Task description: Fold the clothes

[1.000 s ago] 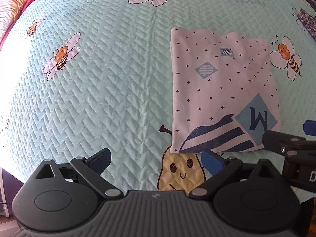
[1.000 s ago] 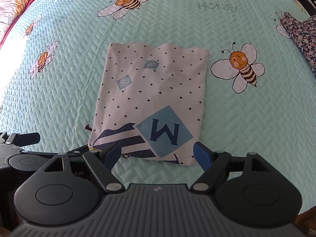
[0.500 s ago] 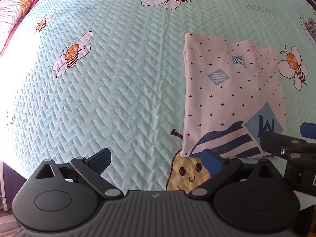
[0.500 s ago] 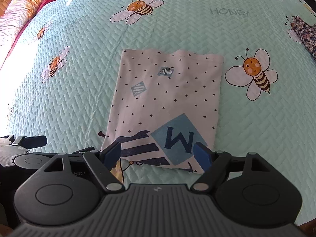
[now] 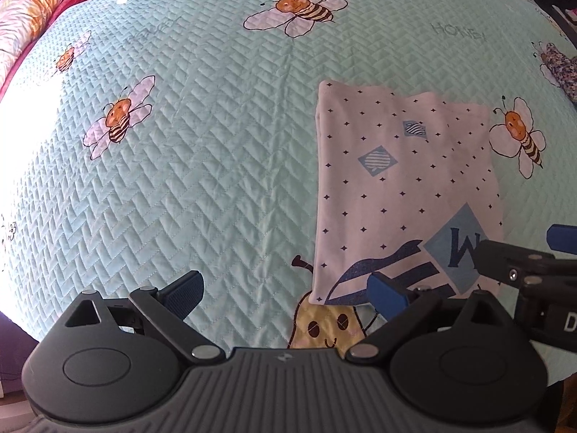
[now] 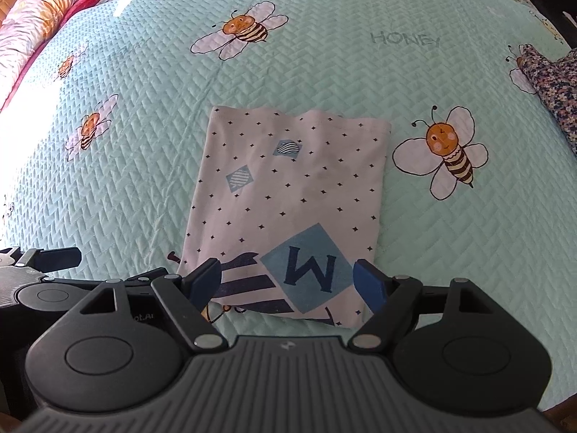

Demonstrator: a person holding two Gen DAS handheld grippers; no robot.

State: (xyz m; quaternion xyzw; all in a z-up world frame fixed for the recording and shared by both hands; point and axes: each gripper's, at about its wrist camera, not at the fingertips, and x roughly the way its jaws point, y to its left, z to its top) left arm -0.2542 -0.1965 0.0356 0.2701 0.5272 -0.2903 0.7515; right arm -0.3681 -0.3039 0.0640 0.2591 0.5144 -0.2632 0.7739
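A folded pale pink garment [image 6: 299, 195] with small dots, dark stripes and a blue diamond with a letter lies flat on the mint bee-print quilt [image 6: 324, 65]. It also shows in the left wrist view [image 5: 404, 187], to the right. My right gripper [image 6: 288, 287] is open and empty, its fingers either side of the garment's near edge, just short of it. My left gripper [image 5: 285, 292] is open and empty over bare quilt, left of the garment's near left corner. The right gripper's fingers [image 5: 512, 256] show at the right edge of the left wrist view.
A dark floral cloth [image 6: 551, 83] lies at the quilt's far right. A pink flowered duvet or pillow [image 6: 43, 11] runs along the far left. The bed's near edge lies just under both grippers. A dark chair-like object [image 6: 555, 3] stands beyond the bed at upper right.
Both grippers have drawn back slightly toward the bed's near edge and stayed open. The folded garment has not moved.
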